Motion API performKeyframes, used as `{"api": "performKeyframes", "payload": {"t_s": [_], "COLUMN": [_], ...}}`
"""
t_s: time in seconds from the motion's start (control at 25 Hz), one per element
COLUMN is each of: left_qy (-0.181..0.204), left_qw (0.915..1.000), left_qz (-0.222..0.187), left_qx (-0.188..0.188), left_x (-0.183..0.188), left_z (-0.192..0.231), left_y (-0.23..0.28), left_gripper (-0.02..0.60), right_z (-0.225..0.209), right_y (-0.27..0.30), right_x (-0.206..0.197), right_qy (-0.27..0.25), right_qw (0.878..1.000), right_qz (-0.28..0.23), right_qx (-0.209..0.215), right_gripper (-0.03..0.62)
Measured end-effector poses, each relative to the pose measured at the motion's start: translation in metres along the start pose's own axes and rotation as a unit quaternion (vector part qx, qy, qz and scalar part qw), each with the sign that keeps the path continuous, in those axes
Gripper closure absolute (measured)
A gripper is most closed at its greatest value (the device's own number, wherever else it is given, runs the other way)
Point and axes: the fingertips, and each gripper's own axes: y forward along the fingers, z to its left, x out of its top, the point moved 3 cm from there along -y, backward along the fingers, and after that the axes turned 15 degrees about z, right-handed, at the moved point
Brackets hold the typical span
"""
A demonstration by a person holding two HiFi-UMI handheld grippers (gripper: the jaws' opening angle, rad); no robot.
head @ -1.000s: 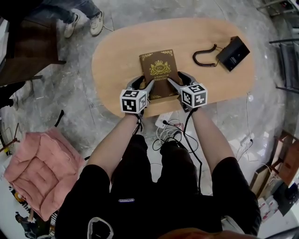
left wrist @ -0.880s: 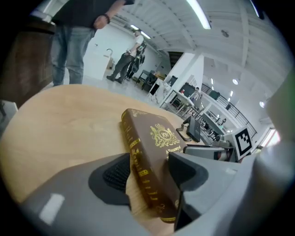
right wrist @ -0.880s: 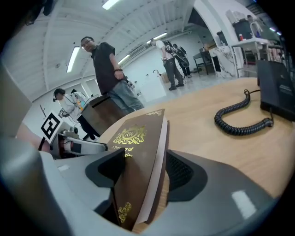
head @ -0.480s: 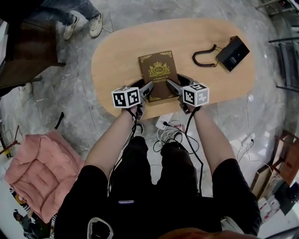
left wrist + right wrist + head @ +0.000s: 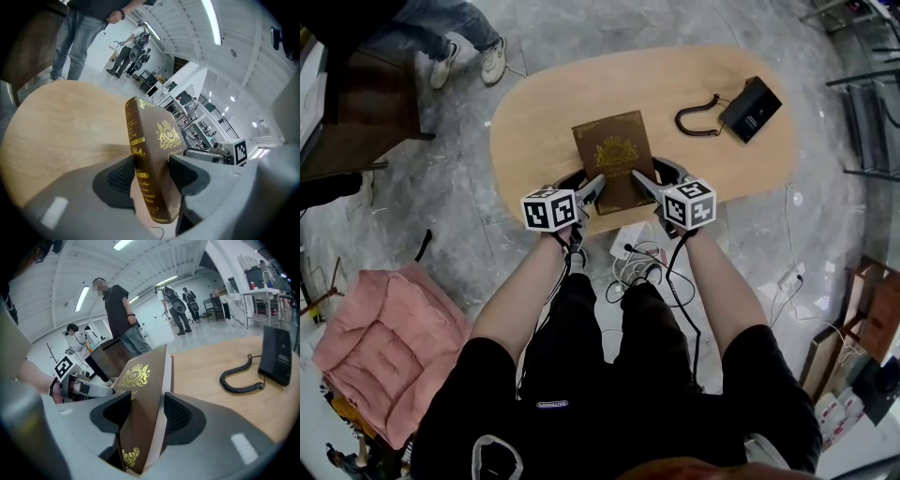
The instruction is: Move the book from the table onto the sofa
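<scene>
The book lay at the near edge of the counter, long axis pointing straight away from the person, its near corners grasped by the left tongs on the spine side and the right tongs opposite, both equally near.
</scene>
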Motion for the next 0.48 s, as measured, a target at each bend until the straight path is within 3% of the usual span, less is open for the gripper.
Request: {"api": "performKeyframes", "payload": {"t_s": [0.48], "left_qy": [0.008], "left_qw": [0.9998], "left_qz": [0.0], "left_qx": [-0.016], "left_x": [0.025], "left_z": [-0.065], "left_y": [-0.106], "left_gripper": [0.339], "right_z": [0.089], "right_y": [-0.082], "right_x": [0.053], "right_qy": [-0.002], "right_qw": [1.0], "right_qz": [-0.018], "right_qx": [-0.022], "right_gripper": [0.347]}}
